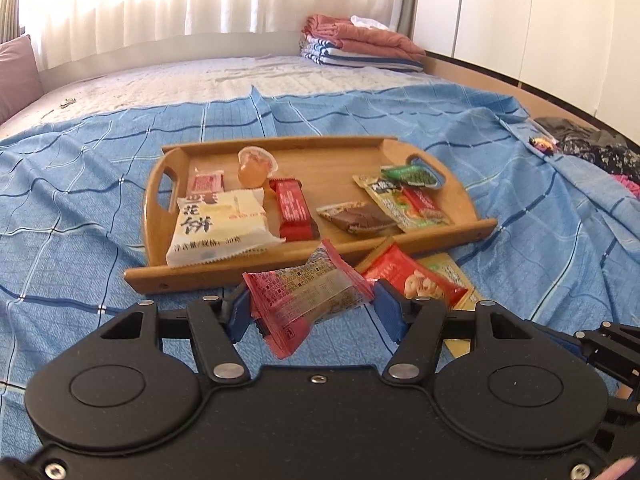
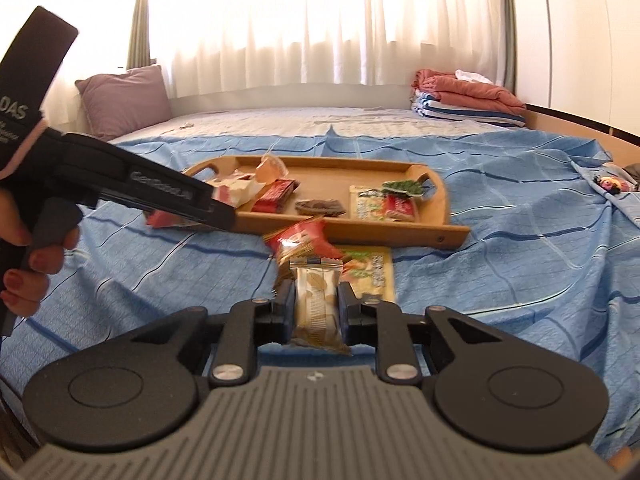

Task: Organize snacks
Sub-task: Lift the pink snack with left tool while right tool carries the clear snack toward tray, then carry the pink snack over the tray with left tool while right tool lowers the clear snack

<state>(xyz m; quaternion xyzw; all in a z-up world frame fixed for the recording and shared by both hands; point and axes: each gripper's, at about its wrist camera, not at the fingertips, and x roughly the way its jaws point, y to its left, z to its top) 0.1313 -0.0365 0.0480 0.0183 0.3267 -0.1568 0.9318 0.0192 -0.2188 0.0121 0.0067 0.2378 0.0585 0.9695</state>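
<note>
The left hand-held gripper (image 1: pixel 310 306) pinches a red-edged, clear-windowed snack packet (image 1: pixel 310 294) across its width between blue pads, carrying it clear of the blue checked bedsheet (image 1: pixel 80 200) just in front of the near rim of the shallow wooden serving tray with cut-out handles (image 1: pixel 340 160). The right hand-held gripper (image 2: pixel 316 310) has its jaws pressed tight on a narrow brown-and-cream biscuit packet (image 2: pixel 318 304), gripped by its long sides so that it stands end-on toward the tray. Both packets are held by their flat faces, which probably keeps the soft wrappers from slipping or folding during transfer. The tray sits on the bed and already carries a large white pastry packet (image 1: pixel 218 226), a red bar wrapper (image 1: pixel 294 210), a clear jelly cup (image 1: pixel 256 166), a brown chocolate-coloured packet (image 1: pixel 358 218) and green-and-yellow sachets (image 1: pixel 404 196), grouped toward its two ends. A red snack packet (image 1: pixel 412 280) and a flat yellow sachet (image 2: pixel 370 270) lie on the sheet just outside the tray rim, apparently not yet collected. The next step appears to be setting both held packets in the tray's bare middle.
</note>
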